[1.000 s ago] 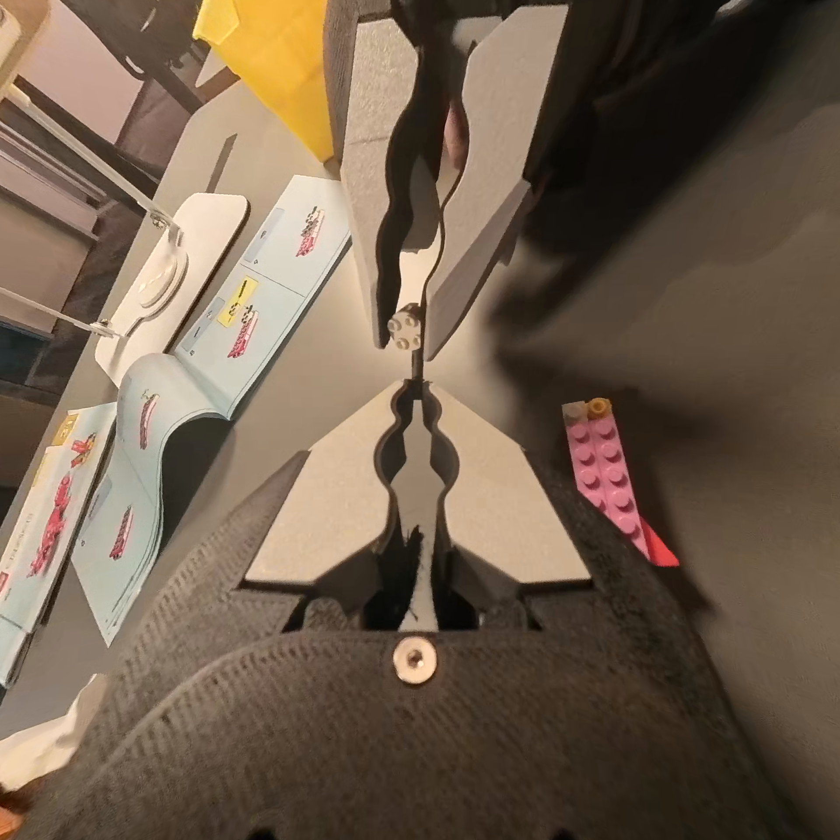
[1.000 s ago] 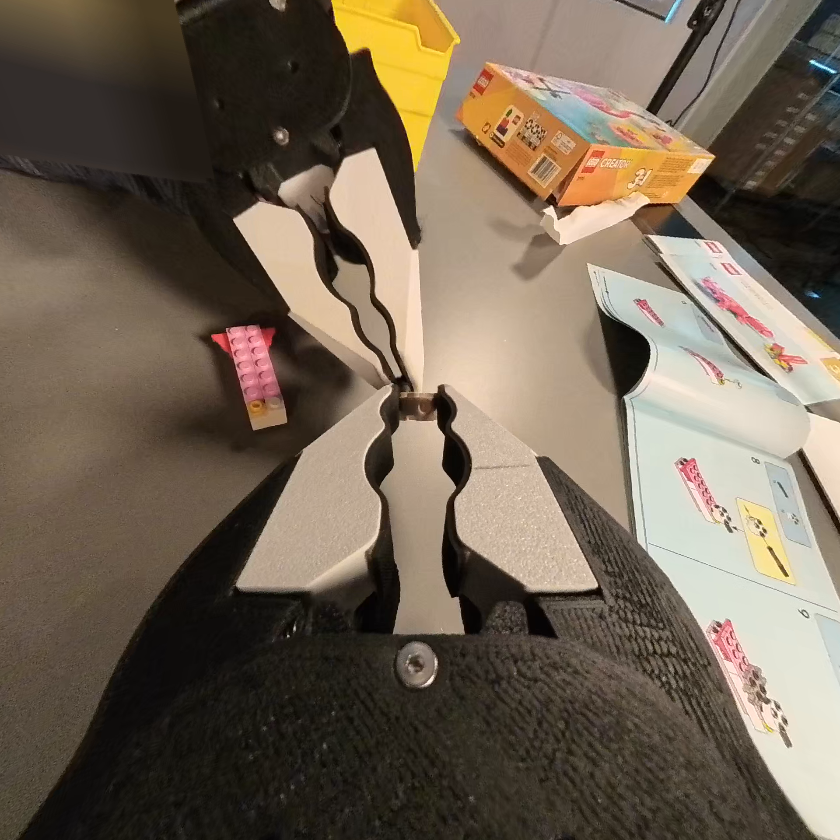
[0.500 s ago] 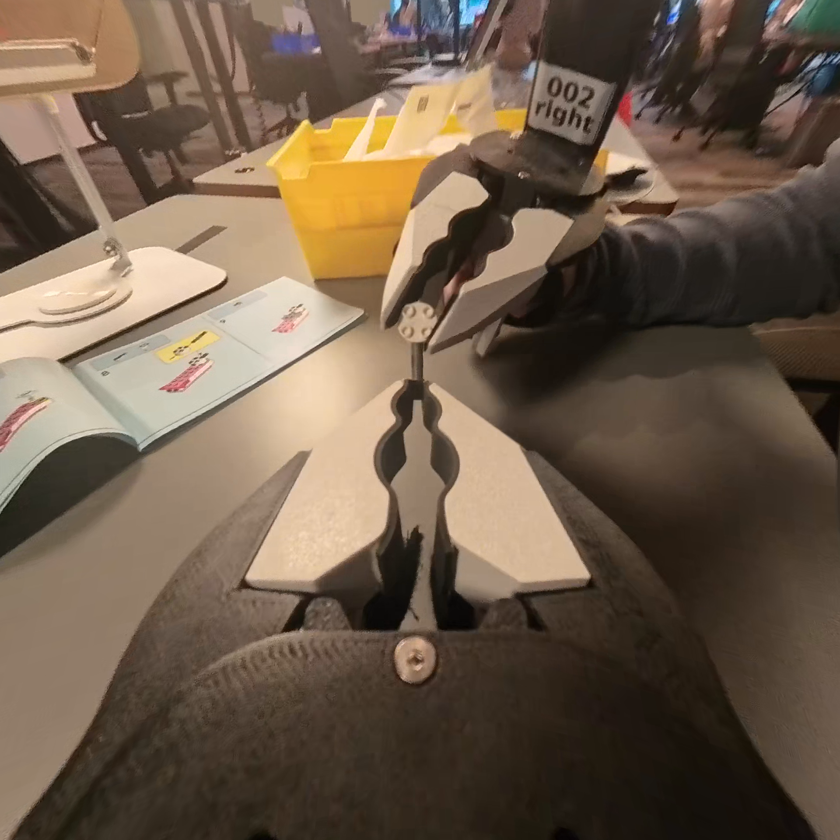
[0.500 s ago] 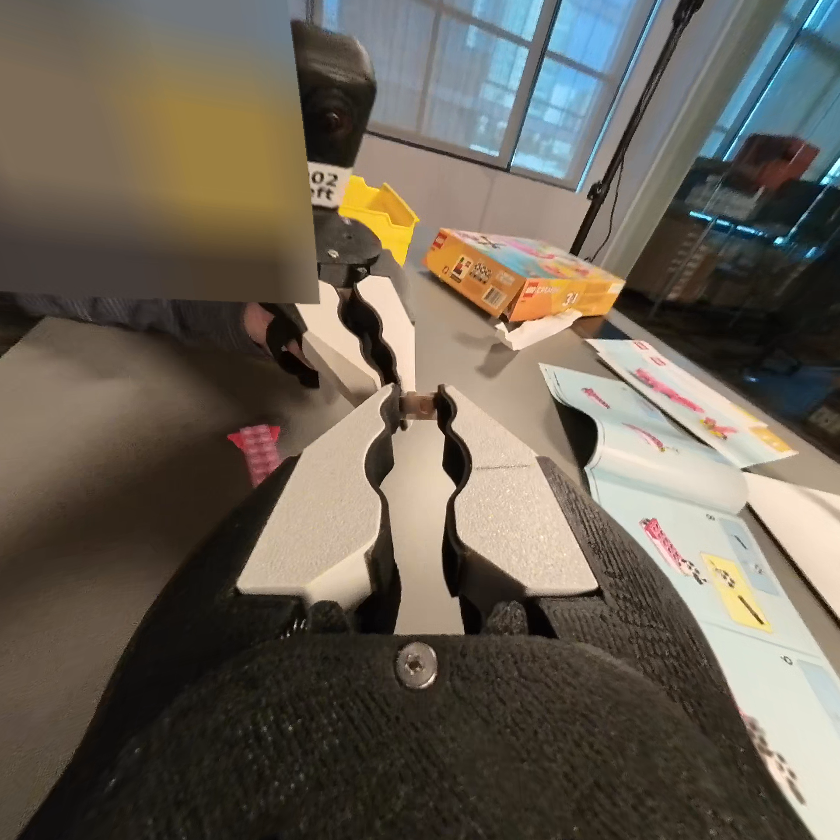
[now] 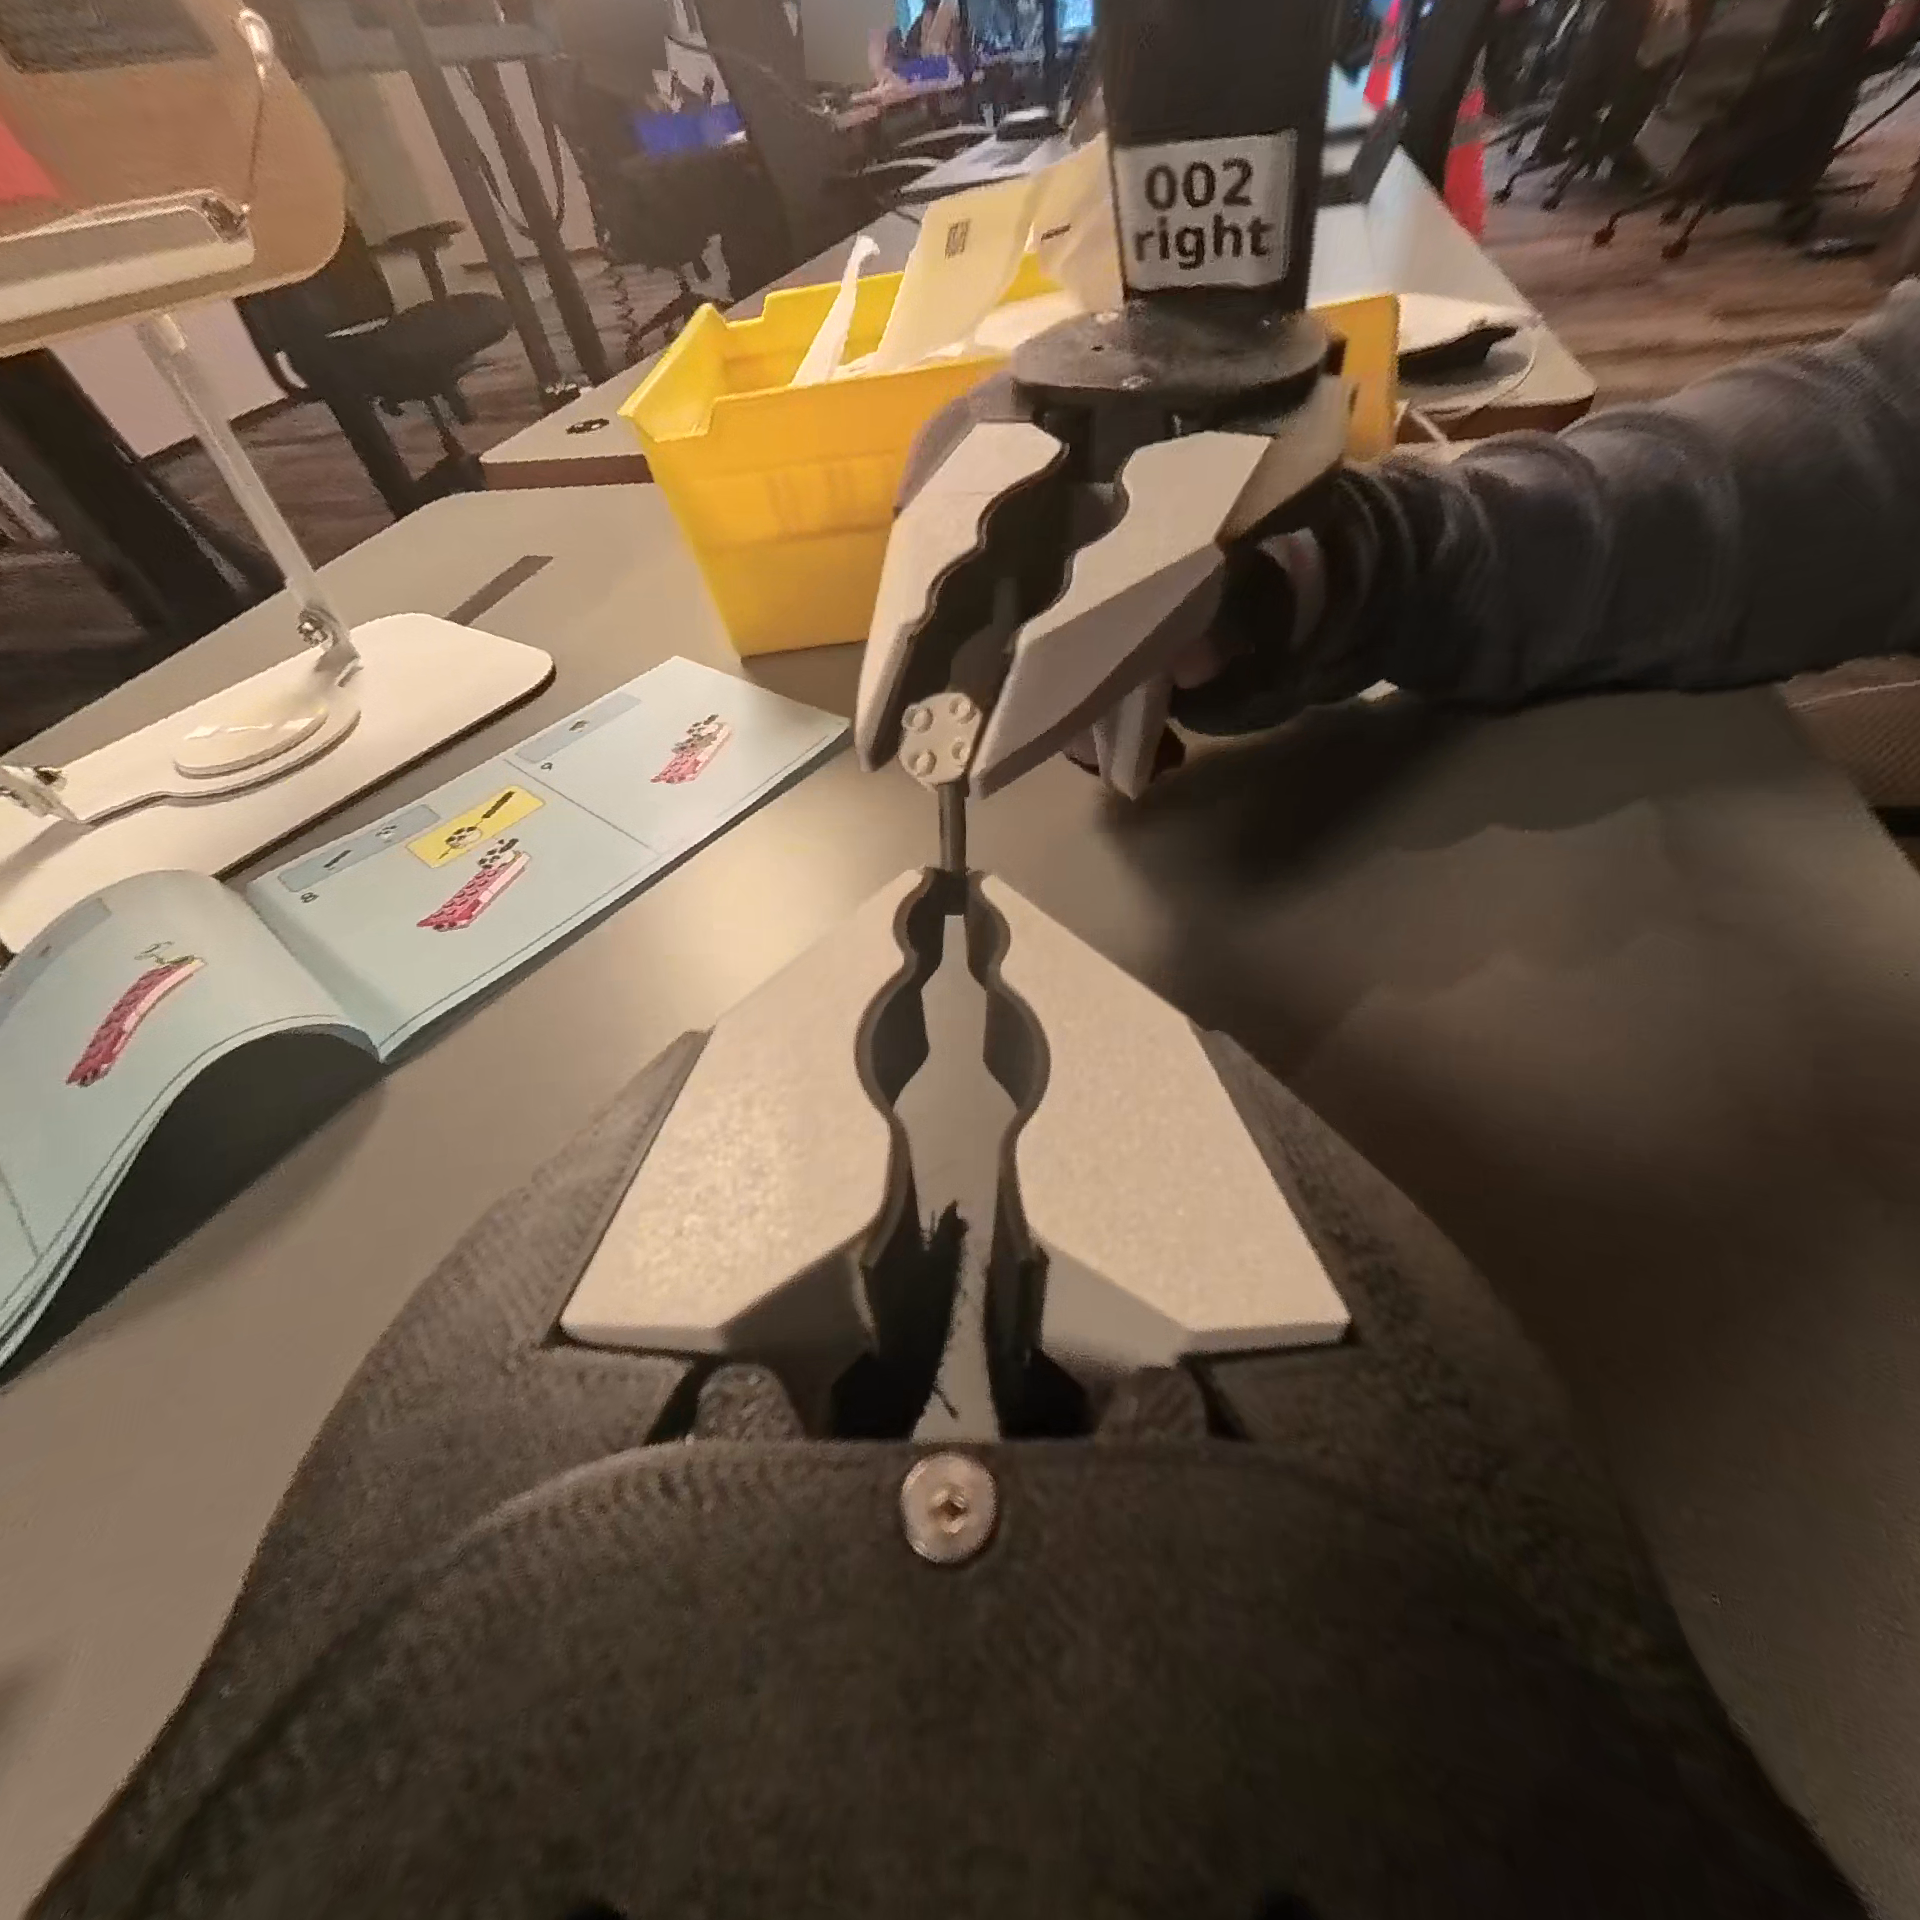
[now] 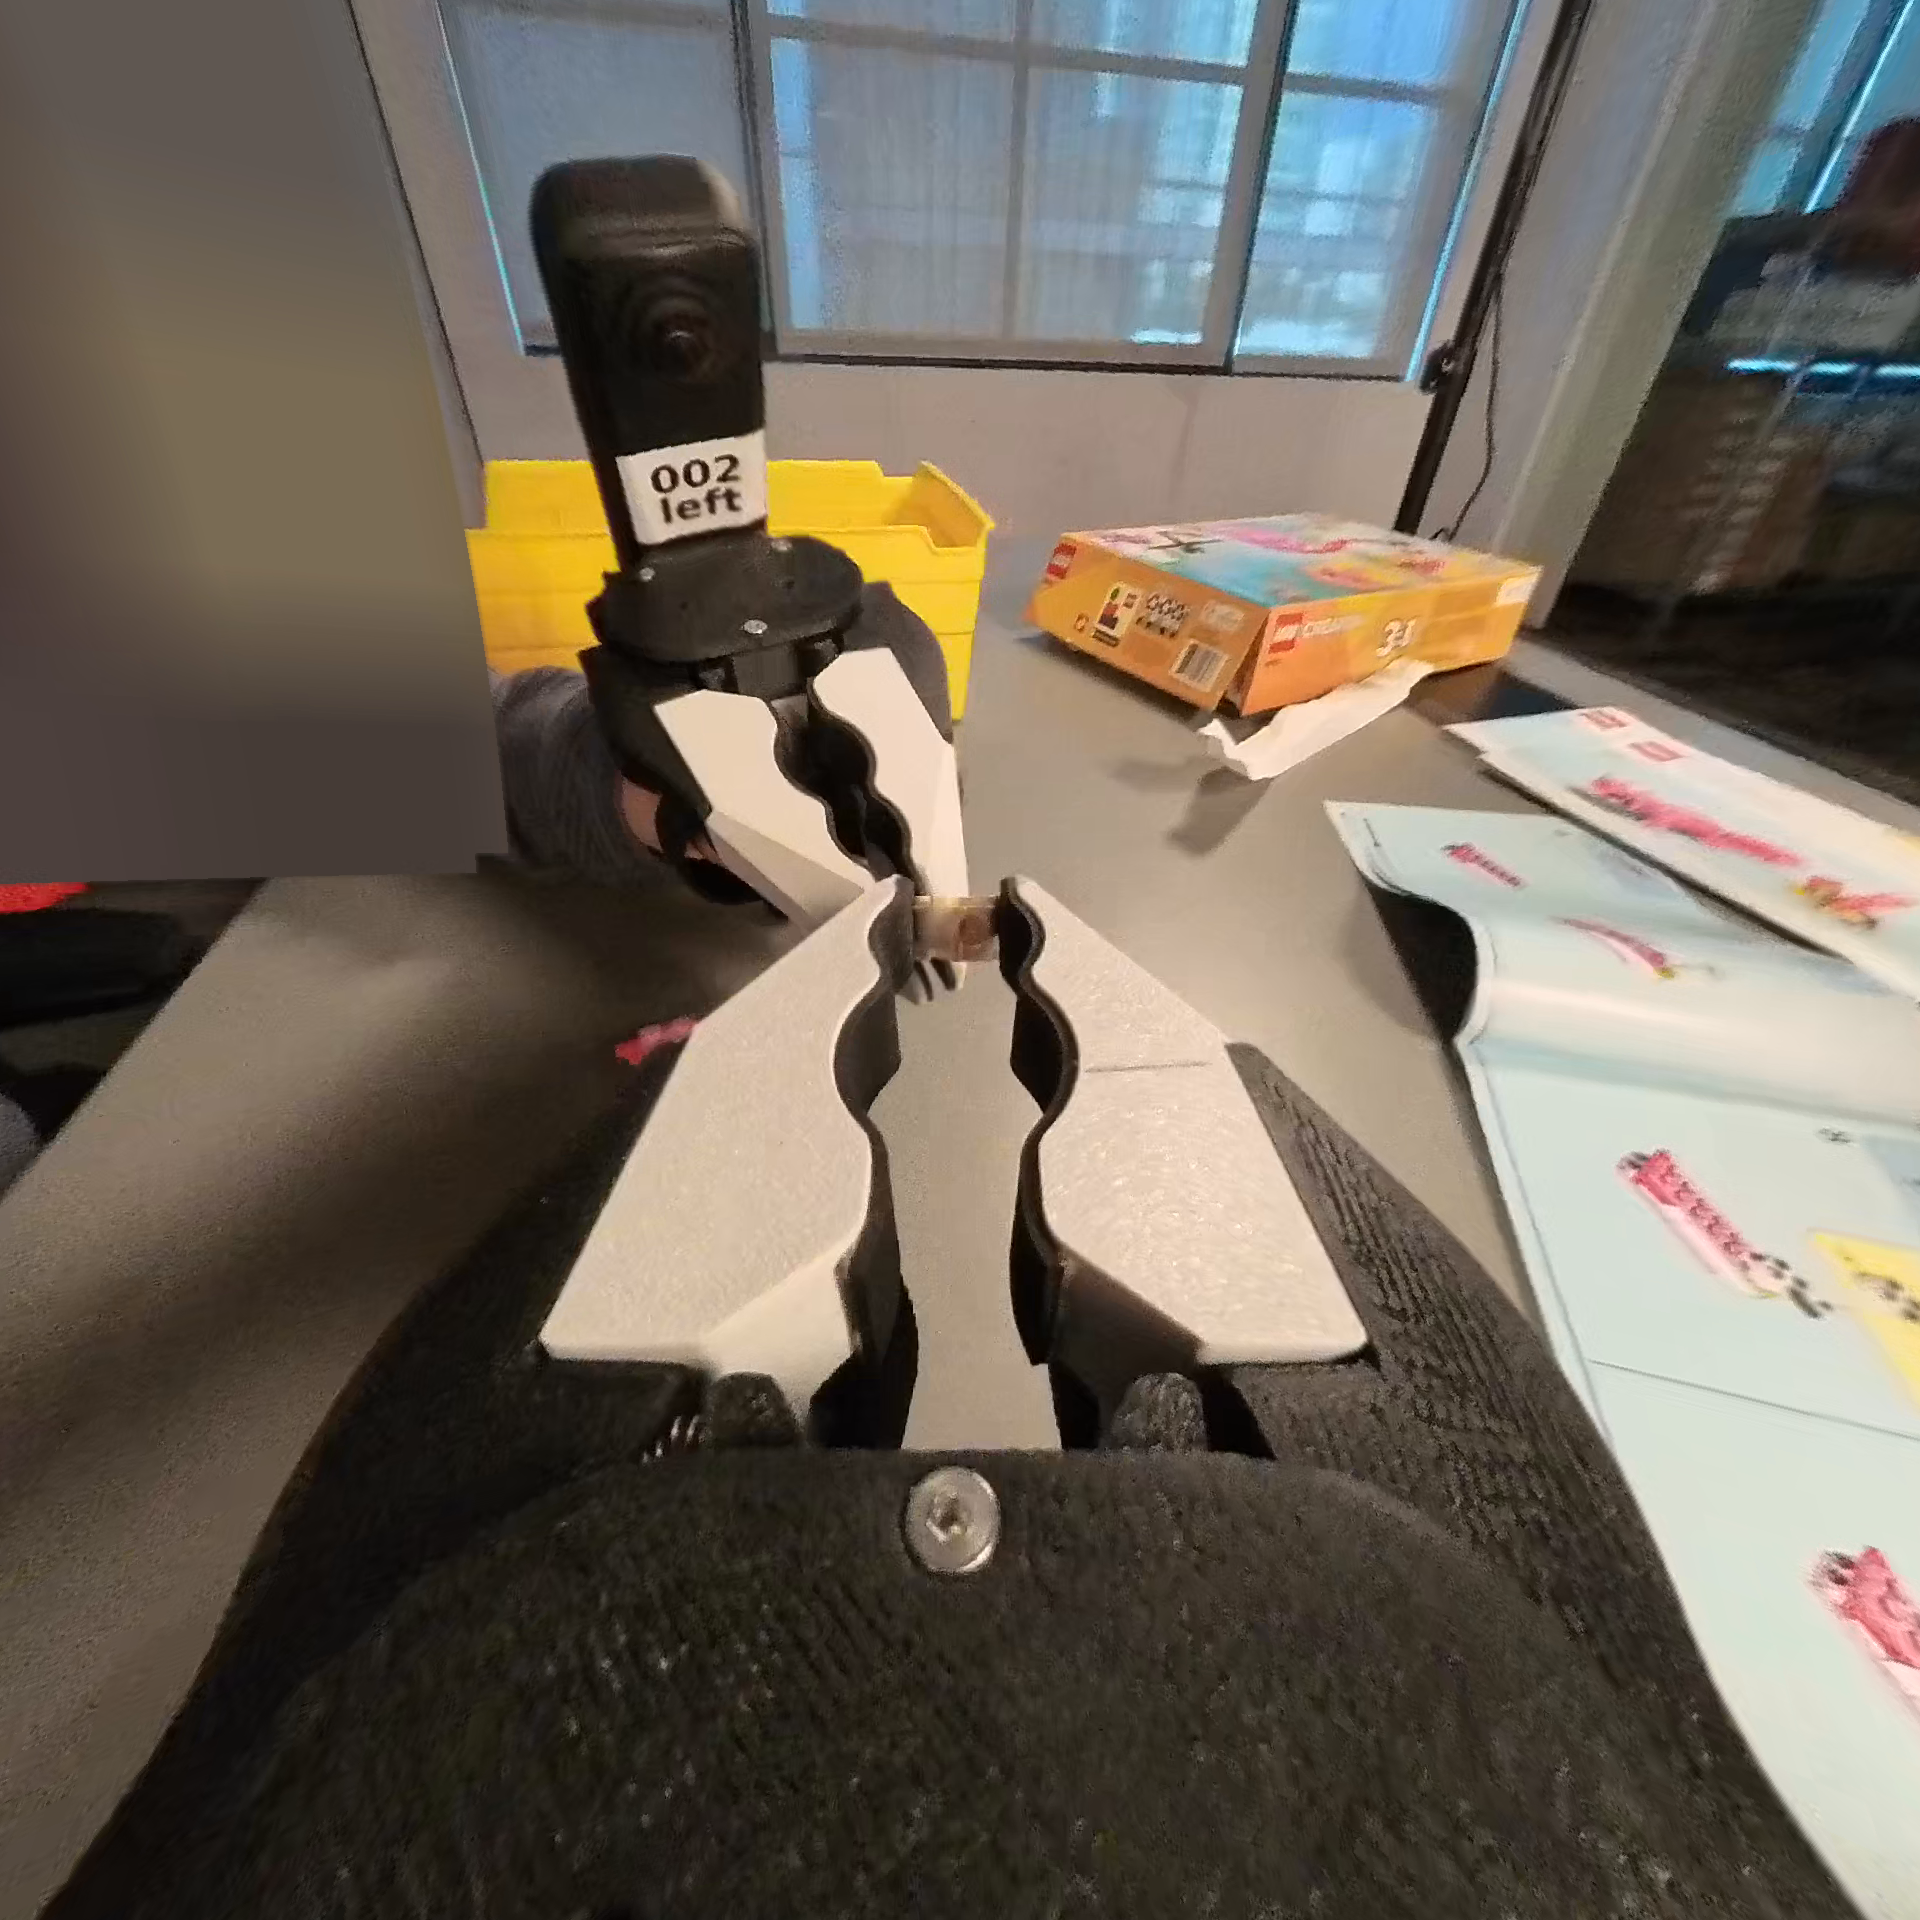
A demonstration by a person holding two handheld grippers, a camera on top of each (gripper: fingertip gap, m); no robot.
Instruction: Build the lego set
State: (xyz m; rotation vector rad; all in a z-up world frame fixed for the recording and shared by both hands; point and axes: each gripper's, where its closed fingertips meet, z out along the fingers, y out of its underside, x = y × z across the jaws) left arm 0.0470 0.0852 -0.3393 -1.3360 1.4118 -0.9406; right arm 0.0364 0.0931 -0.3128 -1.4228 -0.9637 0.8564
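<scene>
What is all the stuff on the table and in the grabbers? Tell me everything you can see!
Round studded plate: one, pale grey, clamped between the right gripper's fingertips.
Thin rod: one, dark, pinched in the left gripper's tips, its far end at the round plate.
Open instruction booklet: one, light blue, on the grey table.
Closed booklet: one, light blue, beside the open one.
Storage bin: one, yellow, far side.
Toy box: one, orange, opened.
Lamp base: one, white.
Pink piece: one, blurred, partly hidden.
Left gripper: grey fingers, closed on rod.
Right gripper: grey fingers, gripping plate.
</scene>
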